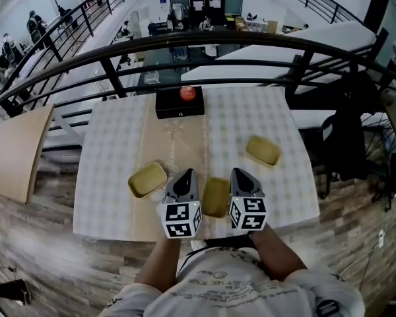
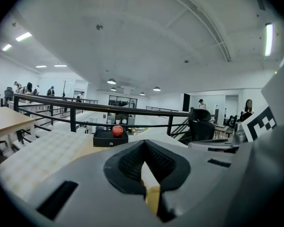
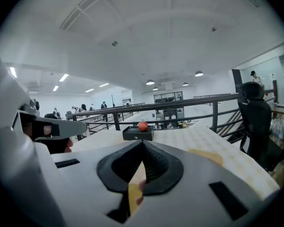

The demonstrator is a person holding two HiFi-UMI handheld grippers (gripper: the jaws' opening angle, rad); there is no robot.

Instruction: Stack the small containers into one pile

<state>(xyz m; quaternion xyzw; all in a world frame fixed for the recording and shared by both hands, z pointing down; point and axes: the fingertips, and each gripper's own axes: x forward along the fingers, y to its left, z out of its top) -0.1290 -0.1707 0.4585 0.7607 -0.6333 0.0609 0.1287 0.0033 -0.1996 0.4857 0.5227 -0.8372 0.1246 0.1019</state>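
Three shallow yellow containers lie apart on the checkered table (image 1: 119, 144). One container (image 1: 147, 179) sits left of my left gripper (image 1: 187, 174). A second container (image 1: 216, 197) lies between the two grippers near the front edge. The third container (image 1: 263, 150) is farther back on the right, also visible in the right gripper view (image 3: 206, 156). My right gripper (image 1: 239, 173) hangs beside the middle container. Both grippers sit low over the near edge, jaws together, holding nothing. In each gripper view the tips meet, left gripper (image 2: 143, 142) and right gripper (image 3: 143, 142).
A black box (image 1: 180, 103) with a red apple (image 1: 187, 93) on it stands at the table's far edge. A dark railing (image 1: 185, 45) runs behind the table. A wooden tabletop (image 1: 16, 150) is at the left, a dark chair (image 1: 350, 137) at the right.
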